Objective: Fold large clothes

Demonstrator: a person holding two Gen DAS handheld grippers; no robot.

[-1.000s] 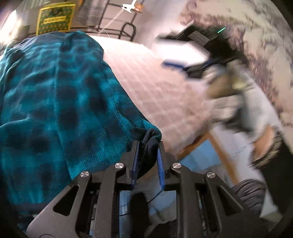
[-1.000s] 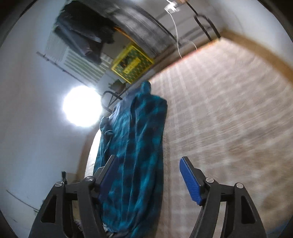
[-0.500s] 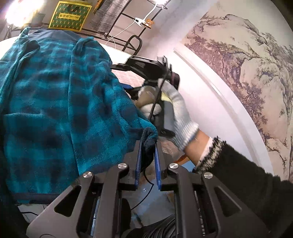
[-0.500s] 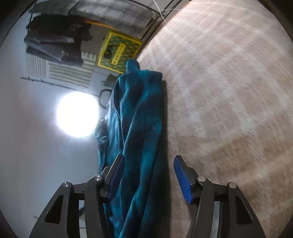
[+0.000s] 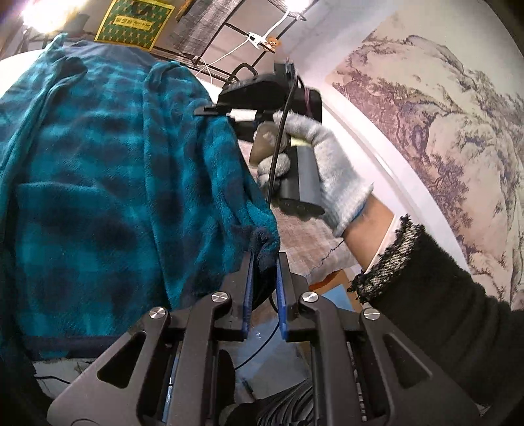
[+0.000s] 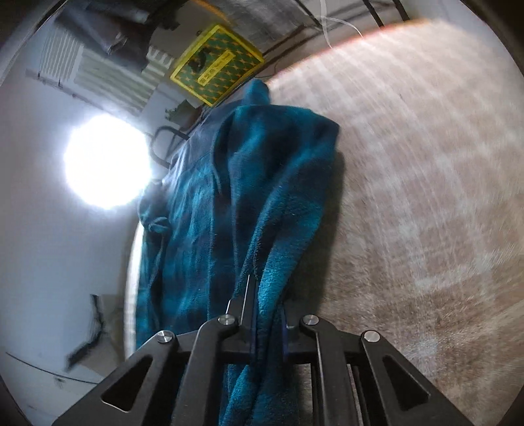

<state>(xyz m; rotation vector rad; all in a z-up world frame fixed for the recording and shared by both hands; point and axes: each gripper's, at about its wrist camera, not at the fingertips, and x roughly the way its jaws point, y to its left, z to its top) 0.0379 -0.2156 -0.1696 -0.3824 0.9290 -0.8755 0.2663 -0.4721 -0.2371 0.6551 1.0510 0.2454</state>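
A teal and dark checked fleece garment (image 5: 114, 180) lies spread on a bed with a beige checked cover (image 6: 425, 196). My left gripper (image 5: 264, 259) is shut on a dark-edged corner of it near the bed's edge. In the left wrist view a gloved hand (image 5: 327, 164) holds the right gripper (image 5: 209, 111) at the garment's right edge, farther up. In the right wrist view the right gripper (image 6: 267, 295) has its jaws closing, with a fold of the garment's (image 6: 255, 170) edge pinched between the pads.
A yellow-green box (image 5: 134, 19) and a metal rack (image 5: 229, 39) stand past the bed's far end. A landscape mural (image 5: 442, 114) covers the wall on the right. A bright lamp (image 6: 104, 160) glares at the left. The person's black sleeve (image 5: 442, 311) reaches across.
The right gripper came down onto the garment's edge and its wide jaws closed on the fabric. The left gripper kept its hold on the corner and shifted a little.
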